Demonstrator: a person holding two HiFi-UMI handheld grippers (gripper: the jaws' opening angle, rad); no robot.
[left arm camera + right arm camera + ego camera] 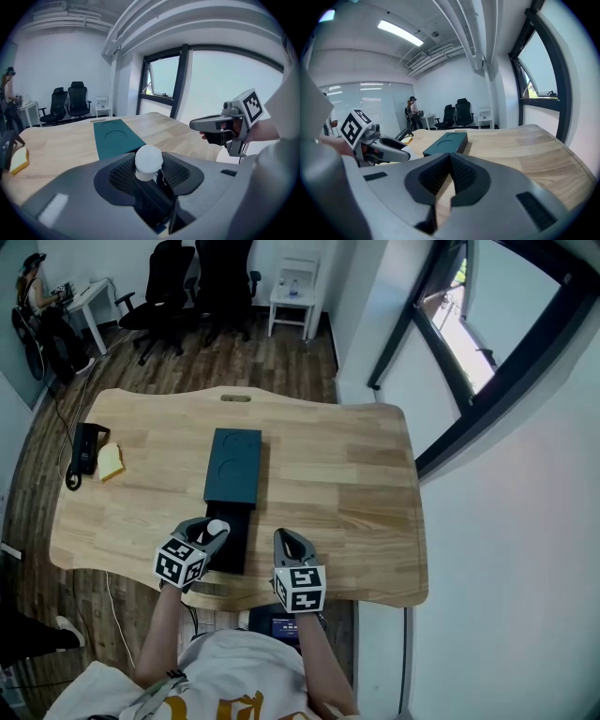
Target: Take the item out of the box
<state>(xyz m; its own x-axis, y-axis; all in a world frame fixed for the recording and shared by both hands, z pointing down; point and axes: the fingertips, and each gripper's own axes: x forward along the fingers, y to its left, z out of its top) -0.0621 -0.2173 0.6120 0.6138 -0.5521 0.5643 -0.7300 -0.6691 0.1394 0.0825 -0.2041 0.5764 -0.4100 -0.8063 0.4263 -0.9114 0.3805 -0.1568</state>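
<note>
A dark teal box [234, 467] lies lengthwise on the middle of the wooden table [356, 484]. A black inner tray [234, 545] sticks out of its near end. My left gripper [214, 531] hovers over that tray, shut on a small white round-headed item [148, 161], which stands up between the jaws. The teal box [115, 137] stretches away beyond it in the left gripper view. My right gripper [291, 545] is just right of the tray near the table's front edge, shut and holding nothing. In the right gripper view the box [447, 143] lies ahead and the left gripper [389, 149] is at the left.
A black device with a cable [84, 448] and a yellow sponge-like block [111, 462] lie at the table's left end. Office chairs [192, 282], a small white table [292, 296] and a person at a desk [37, 296] are behind. A window wall [487, 352] runs along the right.
</note>
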